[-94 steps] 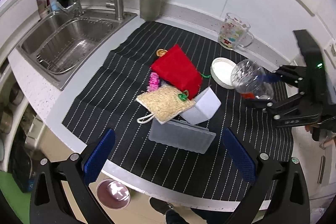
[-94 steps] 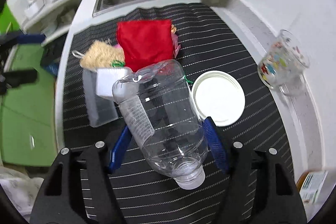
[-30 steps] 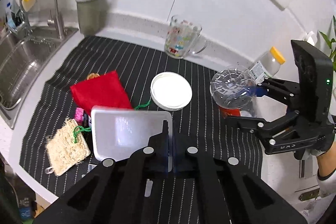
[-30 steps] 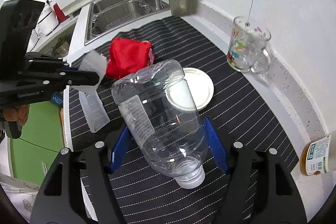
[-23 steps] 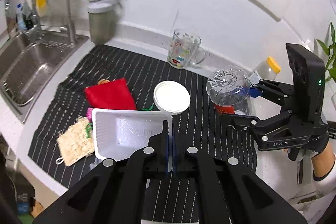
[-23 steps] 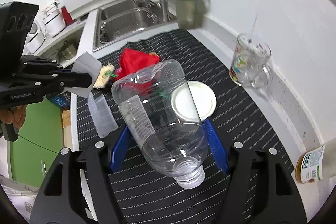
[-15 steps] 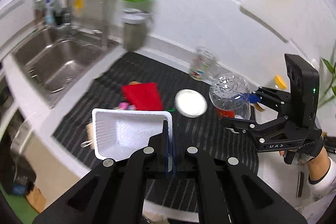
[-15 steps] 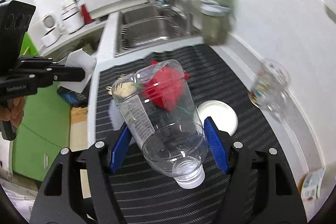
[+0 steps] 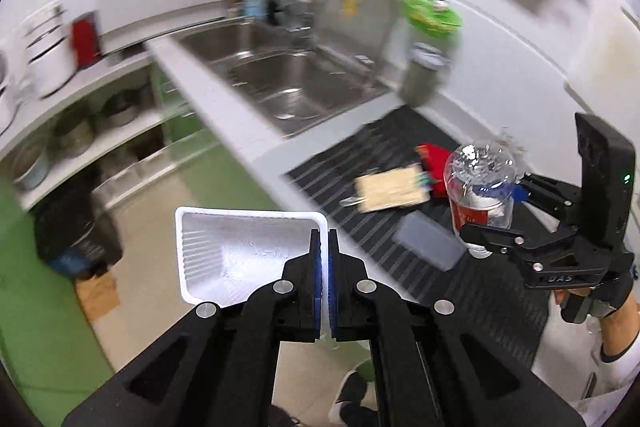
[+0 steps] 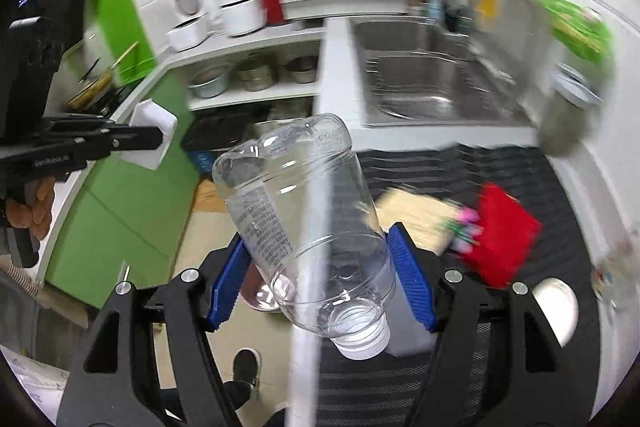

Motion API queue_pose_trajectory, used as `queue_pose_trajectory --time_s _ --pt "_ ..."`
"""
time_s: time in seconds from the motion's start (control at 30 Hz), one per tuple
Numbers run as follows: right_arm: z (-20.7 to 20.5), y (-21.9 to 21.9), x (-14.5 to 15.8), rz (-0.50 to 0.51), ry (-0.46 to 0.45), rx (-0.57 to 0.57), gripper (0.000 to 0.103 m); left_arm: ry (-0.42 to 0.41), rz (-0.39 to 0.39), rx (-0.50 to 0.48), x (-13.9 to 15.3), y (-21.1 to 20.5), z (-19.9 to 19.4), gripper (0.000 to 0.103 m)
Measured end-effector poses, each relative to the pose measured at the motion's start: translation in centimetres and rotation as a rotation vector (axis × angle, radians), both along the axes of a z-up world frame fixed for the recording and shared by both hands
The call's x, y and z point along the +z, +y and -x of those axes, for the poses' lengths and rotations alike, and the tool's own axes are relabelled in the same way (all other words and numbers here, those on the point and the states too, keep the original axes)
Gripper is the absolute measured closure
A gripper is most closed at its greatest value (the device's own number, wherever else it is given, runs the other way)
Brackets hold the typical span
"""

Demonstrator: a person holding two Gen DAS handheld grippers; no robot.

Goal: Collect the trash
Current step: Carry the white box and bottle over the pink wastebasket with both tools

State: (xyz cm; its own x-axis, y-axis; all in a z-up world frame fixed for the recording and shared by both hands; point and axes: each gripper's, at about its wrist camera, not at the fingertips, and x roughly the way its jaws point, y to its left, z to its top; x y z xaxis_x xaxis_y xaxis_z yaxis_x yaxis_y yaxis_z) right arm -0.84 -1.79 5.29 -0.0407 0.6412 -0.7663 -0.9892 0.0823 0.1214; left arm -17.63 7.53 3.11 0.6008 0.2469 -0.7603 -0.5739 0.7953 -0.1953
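My left gripper (image 9: 324, 247) is shut on the rim of a white plastic tray (image 9: 240, 255), which hangs past the counter edge, above the floor. In the right wrist view the same tray (image 10: 154, 137) shows at the far left in the left gripper (image 10: 160, 143). My right gripper (image 10: 318, 235) is shut on a clear empty bottle (image 10: 304, 211), cap end toward the camera, blue pads pressed on both sides. From the left wrist view, that bottle (image 9: 478, 179) and the right gripper (image 9: 476, 211) sit over the striped mat's front part.
On the black striped mat (image 9: 400, 267) lie a red pouch (image 9: 434, 157), a loofah pad (image 9: 390, 187) and a grey lid (image 9: 428, 245). A white round lid (image 10: 556, 303) lies near the right. The steel sink (image 9: 288, 87) is behind. On the floor: a bowl (image 10: 260, 293), a shoe (image 10: 246, 367).
Both grippers have swung left off the mat toward the counter's edge and the floor, still holding the tray and the bottle. The sink, shelves and green floor have come into view.
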Motion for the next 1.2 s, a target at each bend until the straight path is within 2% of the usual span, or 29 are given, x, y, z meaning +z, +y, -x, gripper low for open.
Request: queue_pose_trajectory --time_s 0.17,0.27,0.4,0.5,0.7,0.9,0.93,0.97,1.0,1.07,1.2 --pt "6.2 5.1 -2.5 0.040 0.011 0.090 0.035 0.024 0.038 0.097 -3.3 2.8 5.9 0.100" --pt "9.0 7.6 -5.3 0.083 0.031 0.123 0.035 0.053 0.068 0.133 -6.3 4.4 8.4 0.100" --pt "11.5 10.3 -10.7 0.153 0.044 0.154 0.035 0.085 0.118 0.161 -11.8 5.9 10.4 0.100" --pt "12.5 11.5 -15.8 0.197 0.043 0.167 0.035 0.112 0.154 0.168 -17.4 7.1 11.1 0.100" --pt "13.8 13.1 -27.3 0.259 0.031 0.176 0.035 0.134 0.230 0.182 -31.3 9.2 11.3 0.100" --pt "13.5 14.1 -35.9 0.289 0.031 0.170 0.035 0.144 0.263 0.200 -41.5 10.7 11.6 0.098" --pt "13.4 14.2 -37.0 0.294 0.032 0.169 0.035 0.141 0.270 0.202 -42.6 10.9 11.7 0.095" --pt "13.4 14.3 -38.0 0.299 0.033 0.169 0.035 0.145 0.272 0.210 -43.4 11.0 11.7 0.085" --pt "13.6 14.6 -38.6 0.304 0.033 0.169 0.035 0.150 0.273 0.220 -44.2 11.2 11.9 0.049" --pt "13.7 14.8 -40.0 0.315 0.033 0.173 0.035 0.131 0.271 0.248 -45.3 11.4 12.4 0.007" --pt "14.4 15.5 -41.5 0.326 0.030 0.184 0.035 0.148 0.264 0.298 -46.1 11.9 13.4 0.007"
